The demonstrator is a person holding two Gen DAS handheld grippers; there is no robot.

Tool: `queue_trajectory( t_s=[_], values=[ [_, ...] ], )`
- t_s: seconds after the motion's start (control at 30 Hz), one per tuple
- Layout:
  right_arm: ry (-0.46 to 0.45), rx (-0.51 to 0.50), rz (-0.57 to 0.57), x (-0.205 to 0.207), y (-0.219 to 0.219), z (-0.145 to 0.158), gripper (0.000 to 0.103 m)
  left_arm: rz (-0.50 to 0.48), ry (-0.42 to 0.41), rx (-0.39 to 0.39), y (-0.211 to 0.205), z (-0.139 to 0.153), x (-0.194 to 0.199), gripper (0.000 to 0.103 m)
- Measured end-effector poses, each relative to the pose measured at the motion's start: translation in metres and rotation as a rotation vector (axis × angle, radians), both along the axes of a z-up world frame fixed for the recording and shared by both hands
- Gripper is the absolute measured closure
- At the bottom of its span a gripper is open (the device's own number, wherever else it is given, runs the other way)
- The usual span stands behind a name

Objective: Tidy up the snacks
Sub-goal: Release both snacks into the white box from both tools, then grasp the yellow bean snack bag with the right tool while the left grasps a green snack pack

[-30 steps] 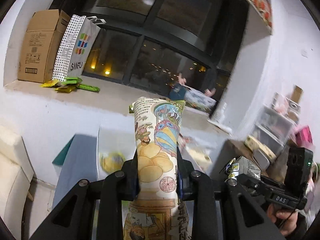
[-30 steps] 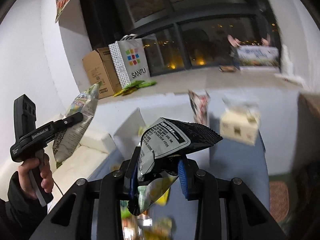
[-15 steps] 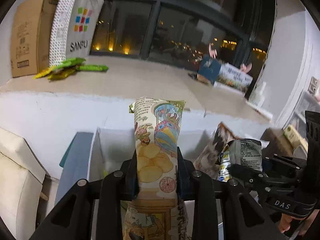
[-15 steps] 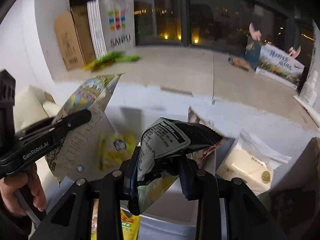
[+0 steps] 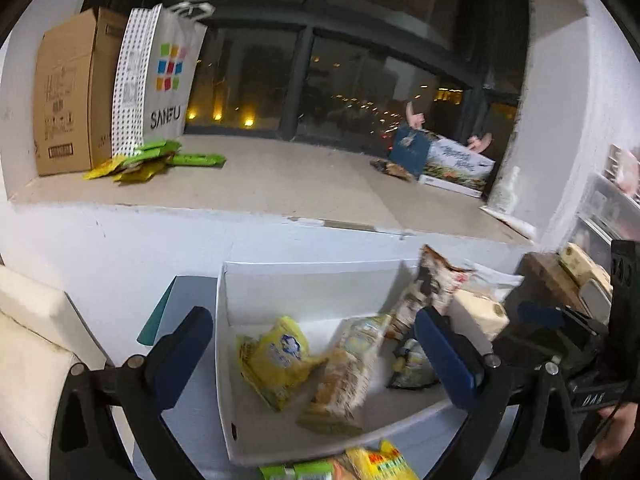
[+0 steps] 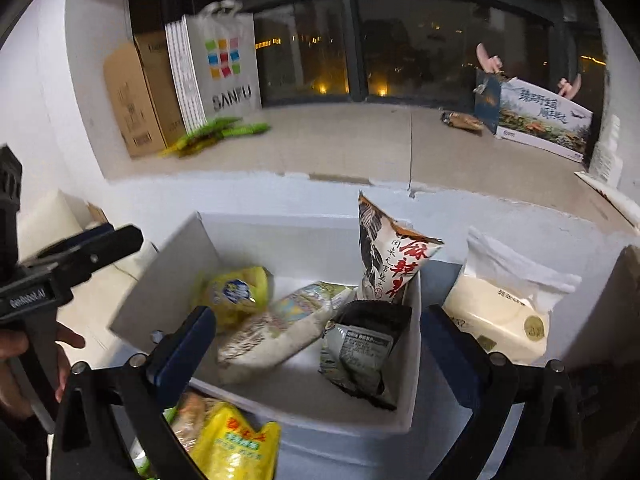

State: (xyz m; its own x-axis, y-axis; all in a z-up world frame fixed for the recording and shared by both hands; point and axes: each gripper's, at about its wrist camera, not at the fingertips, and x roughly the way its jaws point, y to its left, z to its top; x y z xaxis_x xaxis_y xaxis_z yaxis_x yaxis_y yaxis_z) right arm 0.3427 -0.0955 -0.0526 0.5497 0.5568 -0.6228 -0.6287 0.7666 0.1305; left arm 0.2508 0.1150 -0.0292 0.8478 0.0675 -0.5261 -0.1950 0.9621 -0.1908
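A white open box (image 5: pixel 304 284) (image 6: pixel 172 252) stands below the window ledge. In it lie a yellow snack bag (image 5: pixel 280 356) (image 6: pixel 236 292), a pale illustrated chip bag (image 5: pixel 348 368) (image 6: pixel 272 324), a black-and-silver snack bag (image 5: pixel 412 364) (image 6: pixel 360 348), and a red-lettered bag (image 5: pixel 432 288) (image 6: pixel 388 260) leaning upright at the right wall. My left gripper (image 5: pixel 312 360) is open and empty above the box. My right gripper (image 6: pixel 316 356) is open and empty above the box. Each gripper shows at the edge of the other's view.
Loose yellow and green snack packs (image 5: pixel 360 464) (image 6: pixel 232 444) lie in front of the box. A cream tissue pack (image 6: pixel 504 308) sits right of it. On the ledge stand a cardboard carton (image 5: pixel 68 92), a SANFU bag (image 5: pixel 160 76), green packets (image 5: pixel 160 158) and a flat printed box (image 6: pixel 540 120).
Both grippers opened and released their bags: the illustrated chip bag and the black-and-silver bag now lie in the white box. Both views tilted down toward the box.
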Motion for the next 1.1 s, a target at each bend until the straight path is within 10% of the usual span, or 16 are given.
queue_trajectory(
  t_s=[0.63,1.1],
  values=[
    [-0.153,0.129,0.015,-0.212,-0.121,-0.011,0.0,-0.118,-0.001,-0.022,-0.08,-0.04,-0.211,0.0],
    [0.05,0.042,0.076,-0.206,-0.098,-0.076,0.0,-0.061,0.014,-0.082,-0.063,-0.057,-0.234,0.0]
  ],
)
